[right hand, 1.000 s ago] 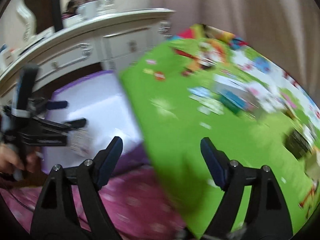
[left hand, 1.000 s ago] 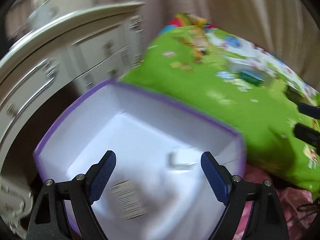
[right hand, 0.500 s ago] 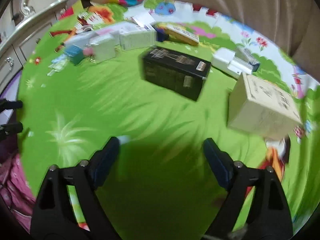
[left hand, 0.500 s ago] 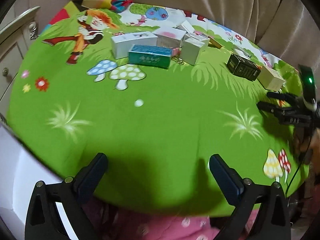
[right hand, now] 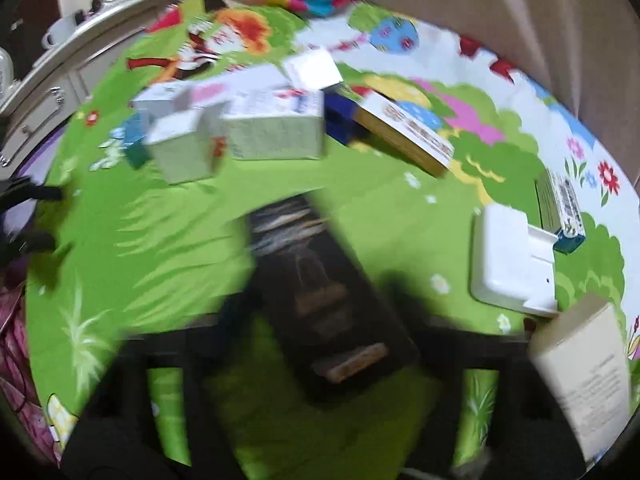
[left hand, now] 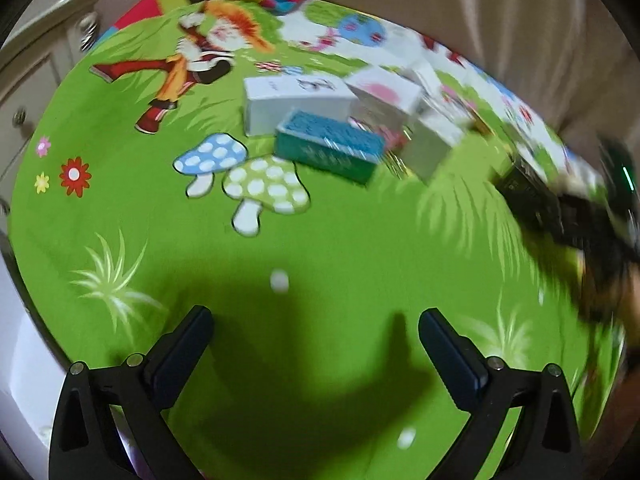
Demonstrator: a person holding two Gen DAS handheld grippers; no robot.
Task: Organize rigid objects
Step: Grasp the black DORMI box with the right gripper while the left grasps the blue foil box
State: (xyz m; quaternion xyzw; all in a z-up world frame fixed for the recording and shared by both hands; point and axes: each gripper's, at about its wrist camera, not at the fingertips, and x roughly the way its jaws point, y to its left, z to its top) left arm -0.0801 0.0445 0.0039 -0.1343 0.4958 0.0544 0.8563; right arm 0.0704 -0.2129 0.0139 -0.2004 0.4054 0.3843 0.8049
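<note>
Green cartoon mat (left hand: 340, 248) fills both views, boxes scattered on it. Your left gripper (left hand: 316, 344) hangs over bare mat, jaws spread wide, nothing between them, its shadow on the green below. Ahead of it a teal box (left hand: 328, 146) lies just in front of a white box (left hand: 296, 102), with a pink-spot box (left hand: 384, 94) and a grey-white box (left hand: 434, 142) packed close to the right; mushroom prints (left hand: 244, 180) sit near the teal one. Your right gripper (right hand: 320, 320) is closing; the black box (right hand: 328, 300) is between its blurred fingers (right hand: 236, 316), but whether the pads already press on it can't be told from the smear. In the left view that box (left hand: 532, 194) and the right gripper (left hand: 580, 224) show at the right edge, blurred. Beside the black box, to the right, a white adapter (right hand: 508, 260); a tan box (right hand: 588, 376) near the lower right; a yellow-edged box (right hand: 404, 136) tilted behind; a white carton (right hand: 276, 128) and a small white box (right hand: 186, 148) upper left. Cream dresser (right hand: 60, 80) at far left
</note>
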